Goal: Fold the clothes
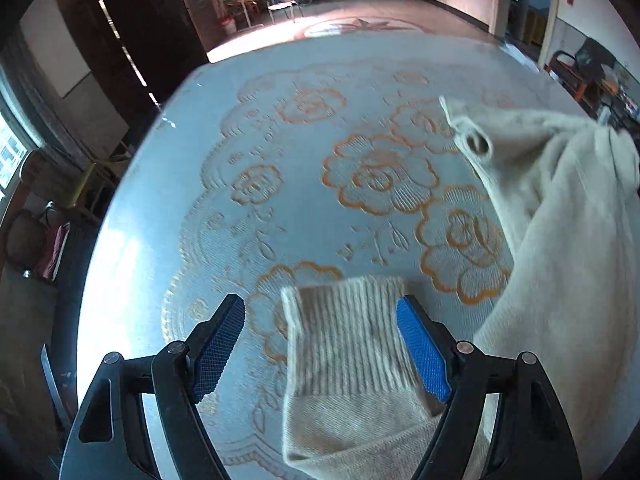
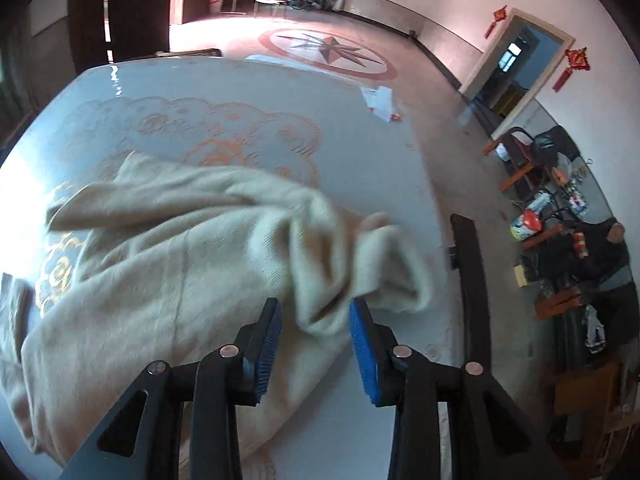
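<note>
A cream knitted sweater [image 2: 160, 260] lies crumpled on a round table covered with a pale cloth with an orange flower pattern [image 1: 280, 160]. In the left wrist view its ribbed cuff [image 1: 348, 340] sits between the fingers of my left gripper [image 1: 320, 308], which stands wide open; the left pad is well clear of the cloth. The rest of the sweater [image 1: 560, 220] is bunched at the right. In the right wrist view my right gripper [image 2: 315, 306] is partly open just above the table, with a blurred fold of sweater [image 2: 328, 304] loose between its blue pads.
A sheet of paper [image 2: 378, 100] lies near the table's far edge. A black bar [image 2: 472, 280] stands beside the table's right rim. Cluttered chairs and shelves [image 2: 560, 240] fill the right side of the room; a chair with a bag [image 1: 32, 240] stands at the left.
</note>
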### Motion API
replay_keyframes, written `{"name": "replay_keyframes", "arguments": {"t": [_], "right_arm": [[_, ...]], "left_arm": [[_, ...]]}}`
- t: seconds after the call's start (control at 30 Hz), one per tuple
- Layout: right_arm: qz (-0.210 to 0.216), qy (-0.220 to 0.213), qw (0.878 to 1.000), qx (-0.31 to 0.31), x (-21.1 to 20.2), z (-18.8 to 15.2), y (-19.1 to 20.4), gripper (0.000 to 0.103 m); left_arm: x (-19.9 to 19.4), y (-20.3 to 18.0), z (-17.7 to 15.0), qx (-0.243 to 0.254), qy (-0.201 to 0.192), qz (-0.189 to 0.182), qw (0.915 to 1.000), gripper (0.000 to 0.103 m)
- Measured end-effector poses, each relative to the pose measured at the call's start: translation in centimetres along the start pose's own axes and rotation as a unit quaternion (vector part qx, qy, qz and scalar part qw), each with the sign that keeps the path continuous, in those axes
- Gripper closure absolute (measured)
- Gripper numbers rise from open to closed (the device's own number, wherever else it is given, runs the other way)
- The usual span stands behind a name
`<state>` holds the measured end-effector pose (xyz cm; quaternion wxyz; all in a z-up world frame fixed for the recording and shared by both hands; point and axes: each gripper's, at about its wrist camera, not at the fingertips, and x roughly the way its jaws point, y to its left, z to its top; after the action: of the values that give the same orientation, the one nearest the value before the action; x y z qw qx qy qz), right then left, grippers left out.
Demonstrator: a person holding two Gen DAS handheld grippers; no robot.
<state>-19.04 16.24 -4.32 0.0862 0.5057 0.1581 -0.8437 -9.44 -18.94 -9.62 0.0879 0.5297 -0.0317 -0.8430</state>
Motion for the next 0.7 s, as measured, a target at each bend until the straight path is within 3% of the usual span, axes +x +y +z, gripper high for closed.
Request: {"name": "replay_keyframes", "arguments": {"t": [0.1, 0.17, 0.3, 0.4, 0.5, 0.57, 0.7], "right_arm": [[0.09, 0.022, 0.995, -0.041, -0.7, -4.4, 5.1, 0.068], [0.112, 0.045, 0.991, -0.048, -0.4, -6.7, 7.5, 0.068], [0.106, 0.062, 0.99, -0.066, 0.9, -8.9, 9.9, 0.068], [0.088, 0.067, 0.988, -0.107, 2.2, -9.2, 12.3, 0.068], [0.067, 0.057, 0.99, -0.115, 2.9, -8.8, 13.1, 0.066], [0.067, 0.062, 0.989, -0.112, 3.1, -8.7, 12.8, 0.065], [0.104, 0.115, 0.985, -0.078, 2.9, -10.7, 10.1, 0.062]], "left_arm": [[1.4, -2.0, -2.7, 0.036, 0.017, 0.007, 0.9992, 0.023], [1.2, -2.1, -5.0, 0.05, 0.008, 0.024, 0.9984, 0.023], [-0.2, -1.9, -8.5, 0.095, -0.049, 0.085, 0.9907, 0.023], [-0.6, -2.9, -10.5, 0.153, -0.119, 0.139, 0.9711, 0.018], [-0.1, -3.4, -11.3, 0.179, -0.146, 0.174, 0.9573, 0.017], [0.4, -2.5, -11.1, 0.179, -0.152, 0.195, 0.9522, 0.015], [2.1, 2.9, -9.6, 0.152, -0.126, 0.238, 0.951, 0.011]]}}
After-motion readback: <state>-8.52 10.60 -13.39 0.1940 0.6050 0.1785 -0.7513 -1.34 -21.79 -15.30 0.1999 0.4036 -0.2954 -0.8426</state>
